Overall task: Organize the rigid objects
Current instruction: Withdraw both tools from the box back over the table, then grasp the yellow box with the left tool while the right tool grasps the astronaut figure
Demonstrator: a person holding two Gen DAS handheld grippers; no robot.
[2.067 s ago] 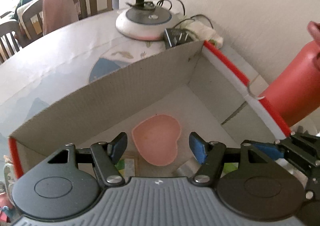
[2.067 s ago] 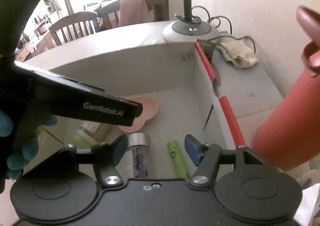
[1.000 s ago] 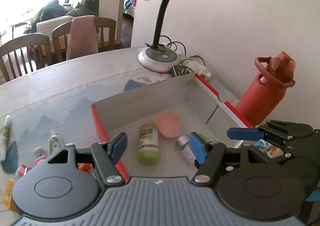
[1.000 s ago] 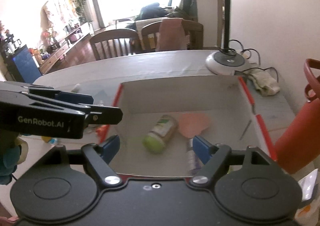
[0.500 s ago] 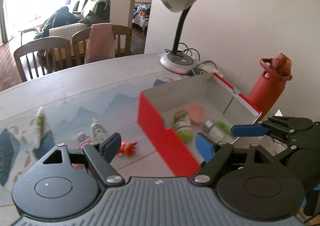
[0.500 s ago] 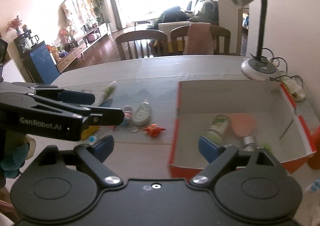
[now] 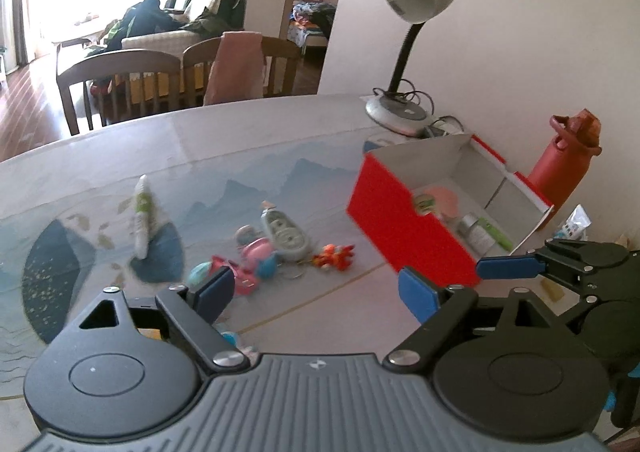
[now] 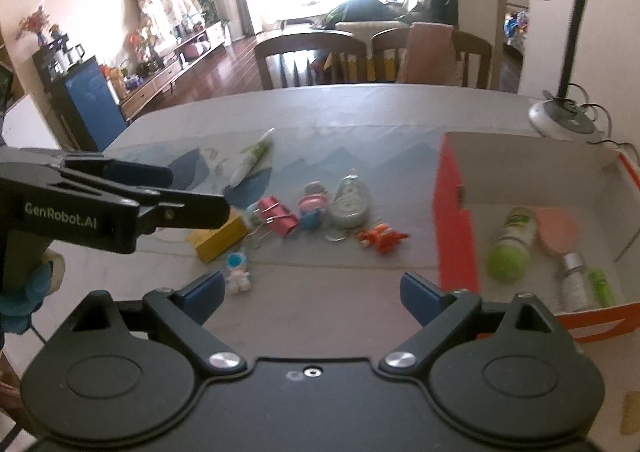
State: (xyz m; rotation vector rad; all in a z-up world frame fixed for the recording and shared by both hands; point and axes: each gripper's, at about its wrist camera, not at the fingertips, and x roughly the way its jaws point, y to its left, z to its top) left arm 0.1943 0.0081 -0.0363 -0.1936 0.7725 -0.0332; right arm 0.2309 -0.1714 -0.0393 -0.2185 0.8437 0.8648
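A red cardboard box (image 7: 404, 224) (image 8: 456, 220) stands at the table's right. It holds a green-capped bottle (image 8: 510, 248), a pink heart dish (image 8: 558, 230), a silver-capped vial (image 8: 574, 278) and a green tube (image 8: 602, 286). Left of it lie an orange toy (image 8: 382, 238) (image 7: 334, 254), a grey remote-like case (image 8: 350, 202) (image 7: 286, 232), pink toys (image 7: 256, 252), a red clip (image 8: 278, 218), a yellow block (image 8: 220, 238), a small blue figure (image 8: 238, 268) and a white-green tube (image 7: 142, 214) (image 8: 252, 158). My left gripper (image 7: 316, 290) and right gripper (image 8: 312, 294) are open, empty, above the table's near side.
A desk lamp (image 7: 404, 52) with cables stands behind the box. A red water bottle (image 7: 568, 160) stands right of the box by the wall. Chairs (image 8: 320, 56) line the table's far edge. The right gripper shows at the right in the left wrist view (image 7: 560, 260).
Both grippers have pulled back and up from inside the box and swung left. The loose objects on the table have come into view. Both stay open and empty.
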